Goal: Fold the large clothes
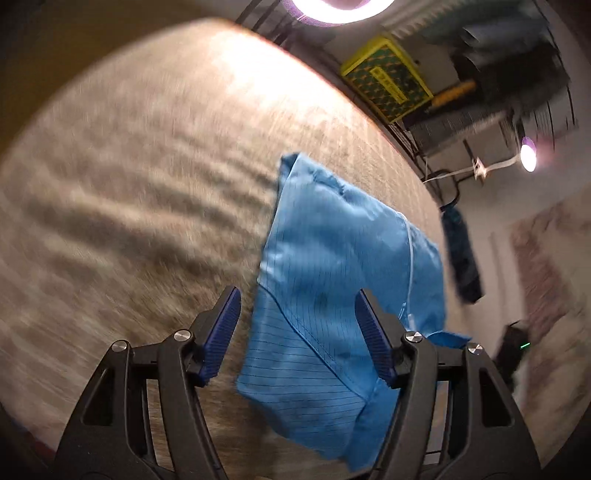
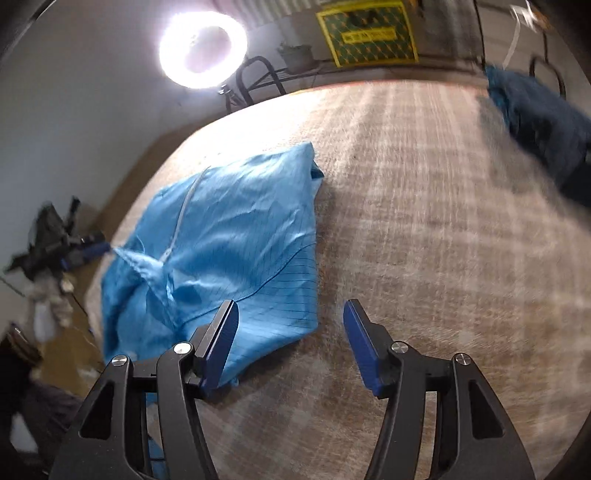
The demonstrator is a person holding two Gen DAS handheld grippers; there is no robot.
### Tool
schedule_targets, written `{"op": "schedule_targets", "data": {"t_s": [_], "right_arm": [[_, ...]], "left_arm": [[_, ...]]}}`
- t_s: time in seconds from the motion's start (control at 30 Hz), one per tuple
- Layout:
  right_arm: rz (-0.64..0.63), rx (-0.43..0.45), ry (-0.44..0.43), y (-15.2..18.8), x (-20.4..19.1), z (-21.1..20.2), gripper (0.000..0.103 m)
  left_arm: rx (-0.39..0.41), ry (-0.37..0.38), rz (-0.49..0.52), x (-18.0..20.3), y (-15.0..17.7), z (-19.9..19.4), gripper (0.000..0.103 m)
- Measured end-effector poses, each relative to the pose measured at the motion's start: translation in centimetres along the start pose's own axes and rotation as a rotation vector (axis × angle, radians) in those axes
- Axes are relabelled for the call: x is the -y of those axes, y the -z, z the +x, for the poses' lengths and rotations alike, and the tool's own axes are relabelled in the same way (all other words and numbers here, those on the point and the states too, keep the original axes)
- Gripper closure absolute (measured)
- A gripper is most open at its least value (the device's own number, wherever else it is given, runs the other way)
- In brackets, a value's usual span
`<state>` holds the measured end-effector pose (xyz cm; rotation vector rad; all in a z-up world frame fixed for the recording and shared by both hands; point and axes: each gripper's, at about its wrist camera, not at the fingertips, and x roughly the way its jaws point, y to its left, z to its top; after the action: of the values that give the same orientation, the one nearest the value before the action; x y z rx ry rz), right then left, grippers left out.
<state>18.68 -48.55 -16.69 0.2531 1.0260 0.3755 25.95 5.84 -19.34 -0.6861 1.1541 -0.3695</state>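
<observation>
A light blue garment (image 1: 332,277) with a white zipper and thin dark grid lines lies folded into a compact bundle on the beige woven table surface (image 1: 147,184). My left gripper (image 1: 297,314) is open and empty, hovering over the garment's near part, its right finger above the cloth. In the right wrist view the same garment (image 2: 229,236) lies to the left. My right gripper (image 2: 290,325) is open and empty, its left finger over the garment's near right corner, the rest over the bare surface (image 2: 424,221).
A dark blue garment (image 2: 543,122) lies at the table's far right edge; it also shows in the left wrist view (image 1: 461,254). A ring light (image 2: 203,48) and a yellow-green box (image 2: 365,31) stand beyond the far edge. Clutter sits on the floor at left (image 2: 51,240).
</observation>
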Motion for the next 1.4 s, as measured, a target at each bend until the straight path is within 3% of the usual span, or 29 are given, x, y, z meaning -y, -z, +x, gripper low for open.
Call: {"op": "schedule_targets", "data": {"t_s": [0.2, 0.5, 0.53, 0.67, 0.77, 0.8, 0.93, 1.03, 1.17, 1.4], "right_arm": [[0.130, -0.073, -0.141, -0.1, 2.2, 2.9, 0.044], [0.255, -0.065, -0.383, -2.5, 4.3, 5.9, 0.047], [0.252, -0.062, -0.390, -2.8, 4.2, 6.1, 0.048], [0.249, -0.091, -0.439, -4.1, 3.0, 8.4, 0.069], [0.235, -0.104, -0.462, -4.5, 1.4, 9.6, 0.070], [0.233, -0.106, -0.463, -4.6, 1.1, 9.8, 0.070], [0.221, -0.108, -0.420, -4.4, -0.3, 10.2, 0.084], [0.213, -0.106, -0.385, -3.8, -1.0, 9.3, 0.091], [0.120, -0.085, -0.312, -4.2, -3.7, 8.0, 0.096], [0.015, -0.034, -0.225, -4.3, -6.0, 4.1, 0.098]], "left_arm": [[-0.104, 0.068, -0.061, -1.6, -0.8, 2.9, 0.037], [-0.138, 0.170, -0.056, -1.2, -2.9, 5.3, 0.037], [-0.141, 0.172, -0.055, -1.0, -2.9, 5.5, 0.037], [-0.128, 0.186, -0.070, -0.5, -3.3, 6.1, 0.037], [-0.127, 0.173, -0.055, 0.3, -3.5, 7.0, 0.038], [-0.120, 0.161, -0.045, 0.7, -3.6, 7.1, 0.040], [-0.106, 0.077, -0.014, 1.8, -3.5, 7.9, 0.071], [-0.078, 0.016, 0.059, 3.3, -2.9, 7.7, 0.089], [-0.032, -0.011, 0.143, 5.8, -2.4, 6.3, 0.095], [0.022, 0.029, 0.211, 9.7, -1.7, 4.2, 0.096]]}}
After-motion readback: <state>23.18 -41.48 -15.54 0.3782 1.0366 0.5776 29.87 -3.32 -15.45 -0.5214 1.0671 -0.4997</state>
